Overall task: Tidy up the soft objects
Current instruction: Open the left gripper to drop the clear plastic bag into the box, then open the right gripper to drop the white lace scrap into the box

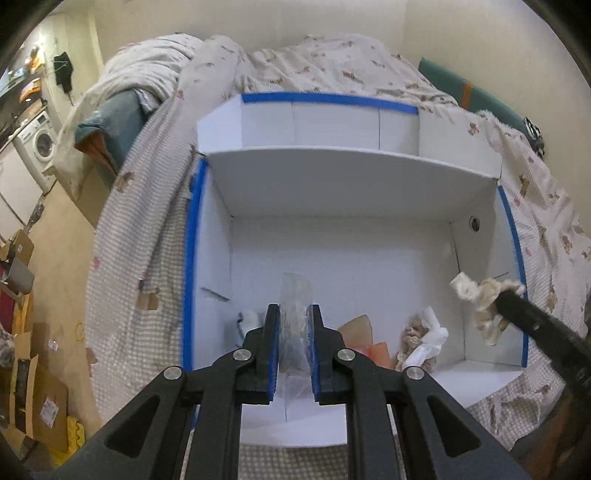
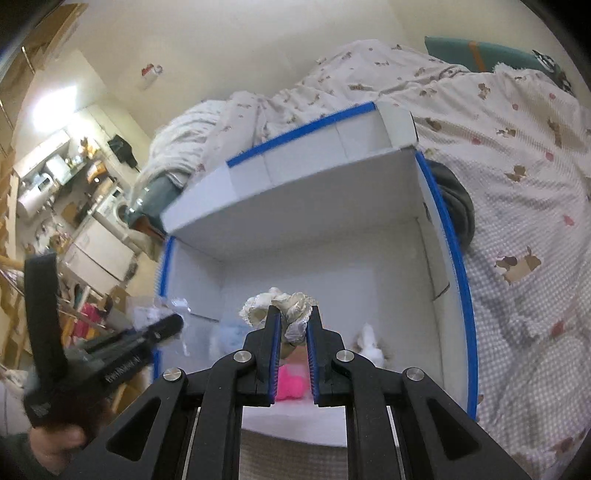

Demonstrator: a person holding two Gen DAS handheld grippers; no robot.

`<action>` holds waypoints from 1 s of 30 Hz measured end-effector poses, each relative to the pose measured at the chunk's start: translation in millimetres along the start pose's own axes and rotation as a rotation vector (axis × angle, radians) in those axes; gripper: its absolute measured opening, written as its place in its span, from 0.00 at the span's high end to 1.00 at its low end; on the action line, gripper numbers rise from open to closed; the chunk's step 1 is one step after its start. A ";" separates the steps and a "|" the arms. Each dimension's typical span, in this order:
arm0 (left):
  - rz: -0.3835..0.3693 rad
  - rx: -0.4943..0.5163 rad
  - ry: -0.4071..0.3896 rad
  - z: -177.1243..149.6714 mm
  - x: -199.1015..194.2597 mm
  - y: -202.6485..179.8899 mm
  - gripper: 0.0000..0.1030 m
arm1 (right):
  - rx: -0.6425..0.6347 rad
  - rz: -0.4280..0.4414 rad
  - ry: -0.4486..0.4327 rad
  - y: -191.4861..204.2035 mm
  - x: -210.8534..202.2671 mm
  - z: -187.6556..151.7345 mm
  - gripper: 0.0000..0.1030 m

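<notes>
Box [image 1: 332,266] far floor bare; soft items [image 1: 421,343] crowd near wall.

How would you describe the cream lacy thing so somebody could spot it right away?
Find the big white cardboard box with blue tape along its edges, lying open on the bear-print bedspread. Above its floor, the right claw is shut on the cream lace-trimmed cloth. Unlike the pink plush and white toy lying in the box, it is held aloft, ruffled and ivory.

Ahead of the left gripper lies a bed [image 1: 369,74] under a checked, bear-print cover, against a plain cream wall [image 1: 258,18]. Off to its left are a beige floor [image 1: 62,240], a washing machine [image 1: 38,142], and cardboard boxes [image 1: 33,398]; bright light [image 2: 55,103] glares there.
</notes>
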State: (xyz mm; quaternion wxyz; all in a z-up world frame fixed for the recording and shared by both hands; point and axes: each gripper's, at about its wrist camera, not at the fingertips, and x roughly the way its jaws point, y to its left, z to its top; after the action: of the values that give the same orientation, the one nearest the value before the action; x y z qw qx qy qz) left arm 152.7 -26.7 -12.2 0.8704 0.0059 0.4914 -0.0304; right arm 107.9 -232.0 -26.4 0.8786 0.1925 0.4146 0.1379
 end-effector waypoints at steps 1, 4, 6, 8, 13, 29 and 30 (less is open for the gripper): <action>-0.024 0.011 0.019 0.9 6.3 -3.2 0.88 | -0.006 -0.015 0.009 -2.6 5.1 -1.4 0.86; -0.019 0.049 0.035 3.0 19.7 -13.5 0.88 | -0.001 -0.047 0.046 -13.1 16.4 -10.5 0.86; -0.003 0.069 0.040 4.6 28.3 -20.2 0.88 | 0.002 -0.058 0.075 -17.0 23.3 -12.7 0.86; 0.001 0.075 0.057 4.6 37.6 -25.3 0.88 | 0.005 -0.059 0.092 -19.0 29.4 -13.9 0.86; -0.010 0.068 0.104 3.0 53.7 -30.6 0.88 | 0.033 -0.031 0.112 -21.5 39.4 -14.9 0.86; 0.030 0.071 0.069 3.7 38.0 -25.9 0.45 | 0.030 -0.042 0.127 -21.3 43.0 -13.3 0.76; 0.032 0.060 0.059 2.2 34.0 -23.4 0.45 | 0.023 -0.041 0.137 -19.9 44.7 -13.3 0.66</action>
State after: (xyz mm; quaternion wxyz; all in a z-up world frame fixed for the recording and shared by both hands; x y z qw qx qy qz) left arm 170.8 -51.8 -39.7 0.8553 0.0406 0.5156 -0.0310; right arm 126.8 -228.8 -73.4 0.8486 0.1843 0.4792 0.1276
